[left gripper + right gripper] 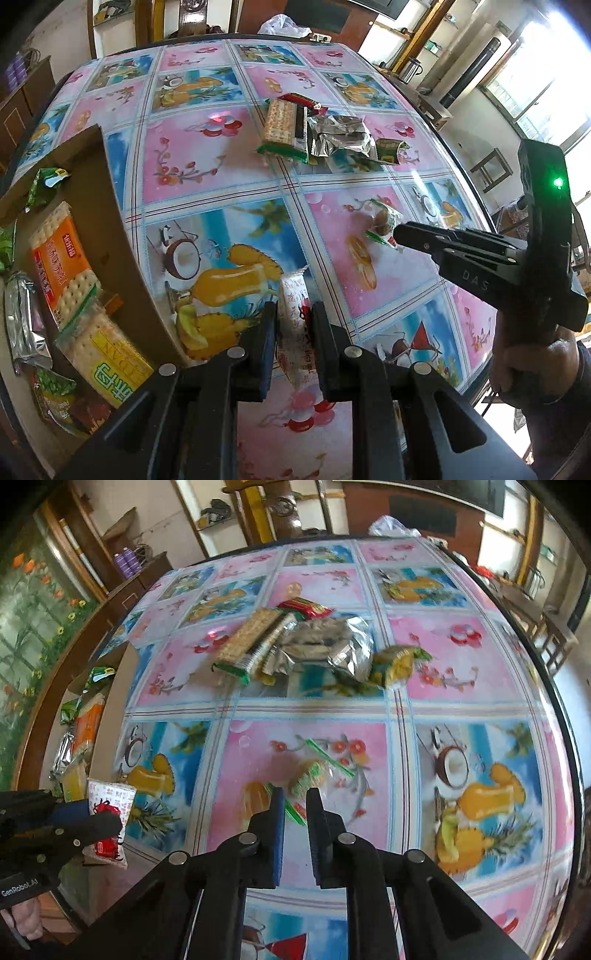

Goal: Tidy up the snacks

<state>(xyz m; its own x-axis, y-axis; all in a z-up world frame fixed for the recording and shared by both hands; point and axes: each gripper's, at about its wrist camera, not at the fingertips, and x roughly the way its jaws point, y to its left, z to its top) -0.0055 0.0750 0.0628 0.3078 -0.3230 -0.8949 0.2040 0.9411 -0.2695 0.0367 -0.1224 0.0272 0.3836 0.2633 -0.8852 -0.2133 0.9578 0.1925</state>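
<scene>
Cardboard box [110, 206] at 9 o'clock in the left wrist view already has cracker packs and green packets in it, so the sorting looks partly done. Left gripper [293, 332] is clamped on a white snack packet with red print [291, 317], holding it just off the box's near corner. Right gripper [295, 805] has its fingers pinched nearly together at the edge of a small clear-wrapped snack with green trim [314, 775]; the frame is blurry, so whether it actually has the wrapper is hard to say. Loose pile of crackers and foil bags [295, 642] sits at 12 o'clock on the flowery tablecloth [461, 686]. Next up is probably swinging the white packet over the box wall and letting go.
</scene>
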